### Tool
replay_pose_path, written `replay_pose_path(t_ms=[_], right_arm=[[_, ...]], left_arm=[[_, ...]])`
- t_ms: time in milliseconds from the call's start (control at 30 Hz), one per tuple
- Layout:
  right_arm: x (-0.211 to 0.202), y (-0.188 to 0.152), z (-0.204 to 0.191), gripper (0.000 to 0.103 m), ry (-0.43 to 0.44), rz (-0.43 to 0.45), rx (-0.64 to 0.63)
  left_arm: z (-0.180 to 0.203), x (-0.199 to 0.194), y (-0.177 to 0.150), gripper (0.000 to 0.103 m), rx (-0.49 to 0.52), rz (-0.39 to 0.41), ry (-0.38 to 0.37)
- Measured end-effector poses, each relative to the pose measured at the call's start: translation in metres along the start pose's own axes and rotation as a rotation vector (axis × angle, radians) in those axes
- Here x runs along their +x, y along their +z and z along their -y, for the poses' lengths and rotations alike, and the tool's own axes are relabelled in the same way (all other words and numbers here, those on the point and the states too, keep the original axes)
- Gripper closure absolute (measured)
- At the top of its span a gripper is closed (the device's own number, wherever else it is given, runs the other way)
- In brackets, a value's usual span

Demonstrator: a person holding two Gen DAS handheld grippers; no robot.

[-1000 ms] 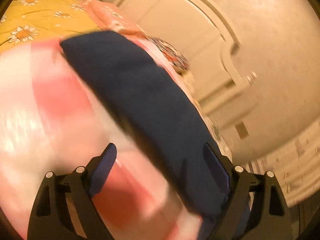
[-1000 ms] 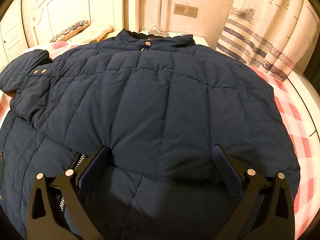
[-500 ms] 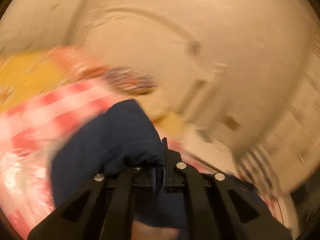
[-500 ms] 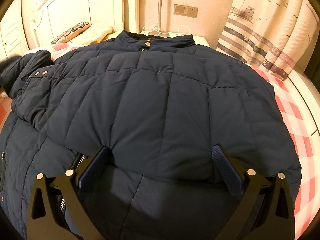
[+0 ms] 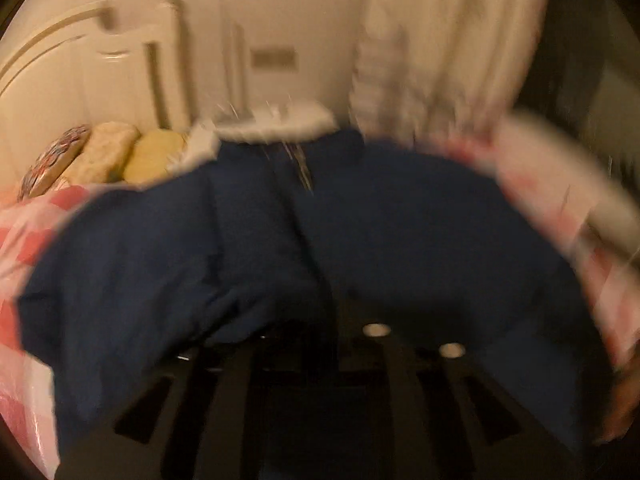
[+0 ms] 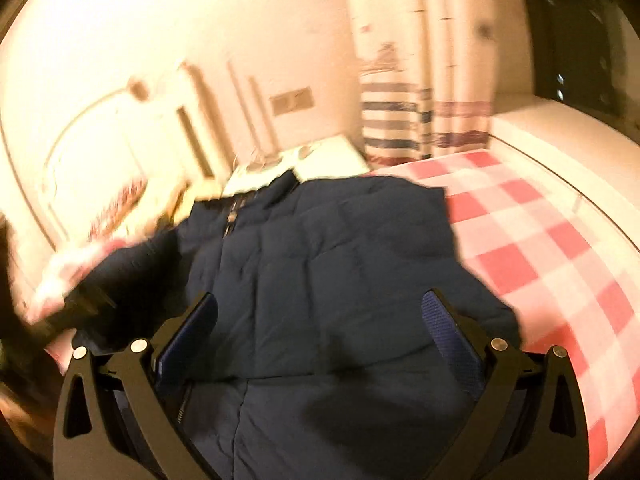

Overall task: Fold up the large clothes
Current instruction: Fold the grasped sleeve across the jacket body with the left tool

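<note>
I see the quilted navy jacket lying puffy and stitched in squares across the bed, its collar toward the headboard end, the red-and-white checked cover bare along the bed's right edge. My right gripper stands wide above the hem, its ribbed blue pads clear of the cloth. Only this view shows the striped curtain.

My left view is badly smeared: the left gripper has just been opening, jacket fabric bunched over its fingers, but I cannot tell whether it grips. Only here do the pillows by the headboard corner show plainly.
</note>
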State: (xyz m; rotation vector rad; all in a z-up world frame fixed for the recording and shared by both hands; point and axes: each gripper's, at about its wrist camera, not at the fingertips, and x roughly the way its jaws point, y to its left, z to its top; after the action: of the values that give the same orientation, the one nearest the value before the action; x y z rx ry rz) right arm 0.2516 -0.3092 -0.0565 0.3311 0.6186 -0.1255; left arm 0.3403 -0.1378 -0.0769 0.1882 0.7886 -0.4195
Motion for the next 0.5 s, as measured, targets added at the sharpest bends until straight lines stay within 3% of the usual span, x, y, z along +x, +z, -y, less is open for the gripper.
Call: replay_pose_path(t_ms=[33, 67, 100, 200, 233, 300, 333, 433, 500], right_arm=[[-0.005, 0.002, 0.005, 0.006, -0.005, 0.002, 0.008], [-0.008, 0.002, 0.007, 0.005, -0.010, 0.001, 0.008], [-0.011, 0.001, 0.009, 0.005, -0.014, -0.001, 0.003], [-0.013, -0.002, 0.013, 0.005, -0.012, -0.009, -0.006], [-0.012, -0.003, 0.014, 0.005, -0.006, -0.015, -0.003], [-0.009, -0.005, 0.014, 0.005, 0.009, -0.024, -0.005], [-0.008, -0.006, 0.010, 0.005, 0.015, -0.028, -0.015], [-0.002, -0.010, -0.007, 0.005, 0.064, -0.063, -0.068], [0.001, -0.013, -0.032, 0.005, 0.095, -0.074, -0.154]], left_arm=[[0.002, 0.007, -0.008, 0.055, 0.051, -0.002, 0.008], [0.004, 0.008, -0.013, 0.030, 0.095, -0.004, -0.010], [0.007, 0.003, -0.016, 0.016, 0.118, -0.006, -0.038], [-0.001, -0.036, -0.014, 0.015, 0.090, 0.081, -0.090], [-0.014, -0.061, -0.018, 0.015, 0.028, 0.158, -0.128], [-0.057, -0.099, -0.020, 0.004, -0.137, 0.284, -0.152], [-0.072, -0.108, -0.024, 0.002, -0.201, 0.308, -0.149], [-0.157, -0.126, -0.055, 0.003, -0.603, 0.322, -0.115], [-0.184, -0.128, -0.074, 0.005, -0.738, 0.315, -0.113]])
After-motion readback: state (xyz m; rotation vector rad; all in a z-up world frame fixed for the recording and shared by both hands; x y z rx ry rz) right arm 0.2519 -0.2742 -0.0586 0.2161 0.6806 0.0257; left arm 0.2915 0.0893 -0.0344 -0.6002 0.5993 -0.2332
